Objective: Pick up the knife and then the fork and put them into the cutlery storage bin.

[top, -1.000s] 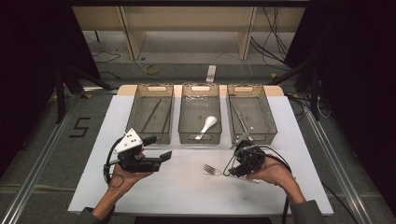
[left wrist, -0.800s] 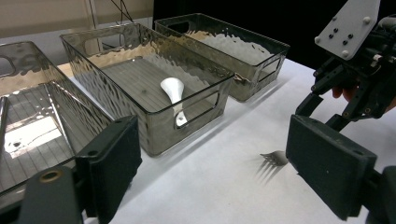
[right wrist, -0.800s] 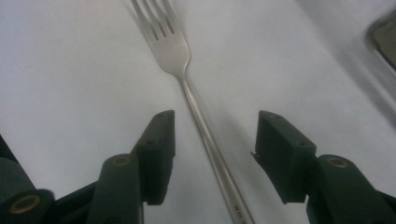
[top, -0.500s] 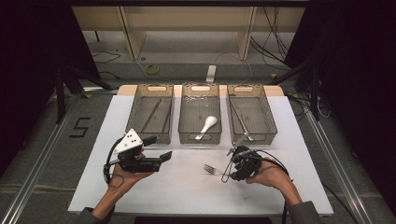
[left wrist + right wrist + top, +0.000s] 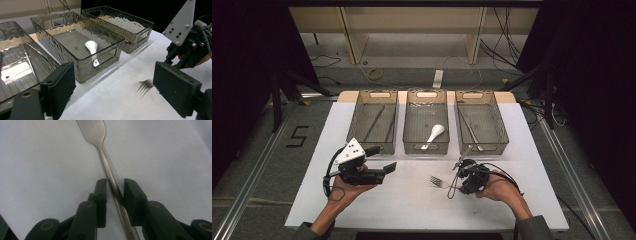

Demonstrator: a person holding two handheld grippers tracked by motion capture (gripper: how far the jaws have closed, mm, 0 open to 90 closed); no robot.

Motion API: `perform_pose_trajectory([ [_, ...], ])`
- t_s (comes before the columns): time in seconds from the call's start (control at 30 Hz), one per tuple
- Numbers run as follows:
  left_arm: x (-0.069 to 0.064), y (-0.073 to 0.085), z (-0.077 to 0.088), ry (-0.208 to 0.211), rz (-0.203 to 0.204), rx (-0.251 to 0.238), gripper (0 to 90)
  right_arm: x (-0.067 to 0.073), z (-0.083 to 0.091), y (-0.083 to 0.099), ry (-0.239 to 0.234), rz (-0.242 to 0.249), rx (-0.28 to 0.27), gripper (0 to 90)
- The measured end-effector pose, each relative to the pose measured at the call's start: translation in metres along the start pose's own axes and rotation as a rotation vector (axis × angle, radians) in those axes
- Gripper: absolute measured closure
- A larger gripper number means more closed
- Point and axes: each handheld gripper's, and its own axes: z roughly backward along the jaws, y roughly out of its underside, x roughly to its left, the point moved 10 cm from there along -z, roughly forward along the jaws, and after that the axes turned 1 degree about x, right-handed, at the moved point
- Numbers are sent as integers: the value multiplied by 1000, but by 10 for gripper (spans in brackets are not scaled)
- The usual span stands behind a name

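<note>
Right gripper [image 5: 113, 188] jaws, just closing, straddle the fork [image 5: 106, 162] handle (small gap left) — left gripper [image 5: 113, 92] jaws gape.

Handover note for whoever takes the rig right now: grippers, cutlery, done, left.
Right gripper: jaws have just been closing around the fork handle on the table; a gap shows at one pad, so no firm grip yet.
Left gripper: open, empty, held above the table.
Done: white spoon lies in the middle bin; thin utensils lie in both outer bins.
Left: finish the grip, lift the fork, bin it.
</note>
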Motion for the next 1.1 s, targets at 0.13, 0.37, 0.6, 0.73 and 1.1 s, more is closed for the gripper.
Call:
perform_pose_trajectory([
  [0.13, 0, 0, 0, 0, -1, 2, 175, -1, -1, 1, 17, 21, 14, 739],
  [0.37, -1, 0, -1, 0, -2, 3, 175, 0, -2, 1, 35, 40, 16, 756],
  [0.6, -1, 1, -1, 1, -4, 5, 175, 3, -3, 0, 27, 53, 22, 814],
  [0.73, -1, 1, -1, 0, -4, 6, 175, 4, -3, 0, 27, 64, 25, 834],
  [1.1, 0, 1, -1, -7, -4, 5, 176, 3, -2, -1, 22, 78, 11, 843],
])
